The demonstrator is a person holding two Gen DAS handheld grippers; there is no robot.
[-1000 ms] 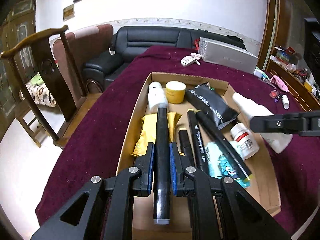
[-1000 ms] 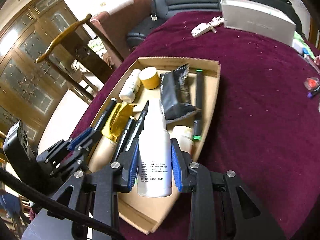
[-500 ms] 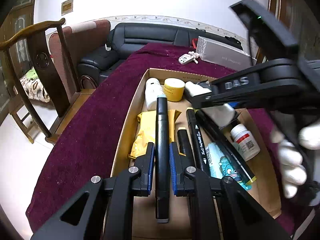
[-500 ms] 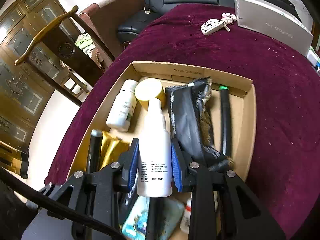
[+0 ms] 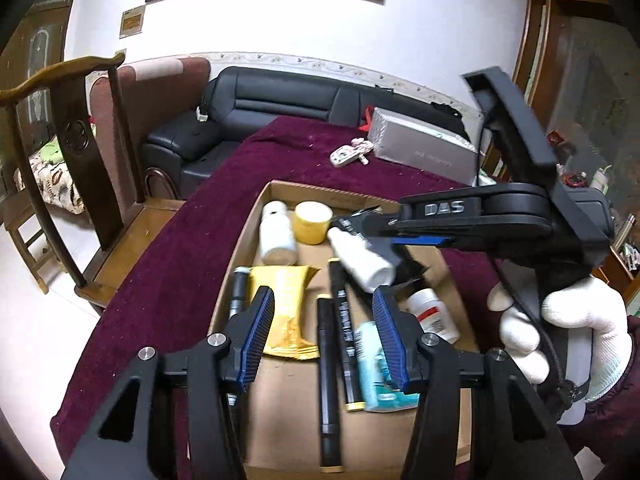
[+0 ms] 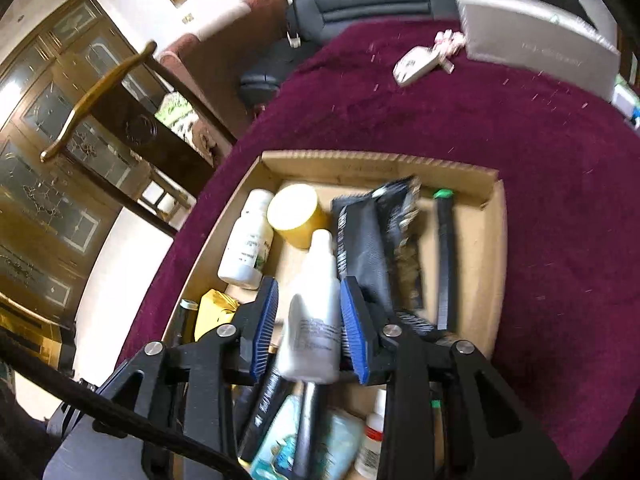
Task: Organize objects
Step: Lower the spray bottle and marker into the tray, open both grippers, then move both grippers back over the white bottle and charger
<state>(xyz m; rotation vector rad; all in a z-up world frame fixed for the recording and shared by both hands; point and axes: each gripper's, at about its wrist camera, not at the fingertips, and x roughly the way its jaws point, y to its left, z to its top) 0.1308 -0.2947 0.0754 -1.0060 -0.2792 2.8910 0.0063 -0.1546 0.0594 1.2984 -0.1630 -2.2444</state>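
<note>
A cardboard tray (image 5: 240,256) on the maroon cloth holds markers, packets and bottles. My left gripper (image 5: 324,332) is open and empty above the tray's near end. The black marker (image 5: 240,288) it held lies along the tray's left wall beside a gold packet (image 5: 286,308). My right gripper (image 6: 308,324) has its jaws spread a little around a white spray bottle (image 6: 314,312), which is blurred and tilted over the tray (image 6: 492,216). In the left wrist view this bottle (image 5: 360,260) sits between the right gripper's fingers above a black pouch.
In the tray: a white bottle (image 6: 246,240), a yellow jar (image 6: 294,214), a black pouch (image 6: 376,248), a green-capped marker (image 6: 444,264), a teal packet (image 5: 376,368), a pill bottle (image 5: 434,316). A silver box (image 5: 420,152) and keys (image 5: 348,154) lie beyond. A wooden chair (image 5: 76,152) stands left.
My left gripper opened and let go of the black marker, which now lies by the tray's left wall. My right gripper moved over the tray and its jaws widened around the spray bottle.
</note>
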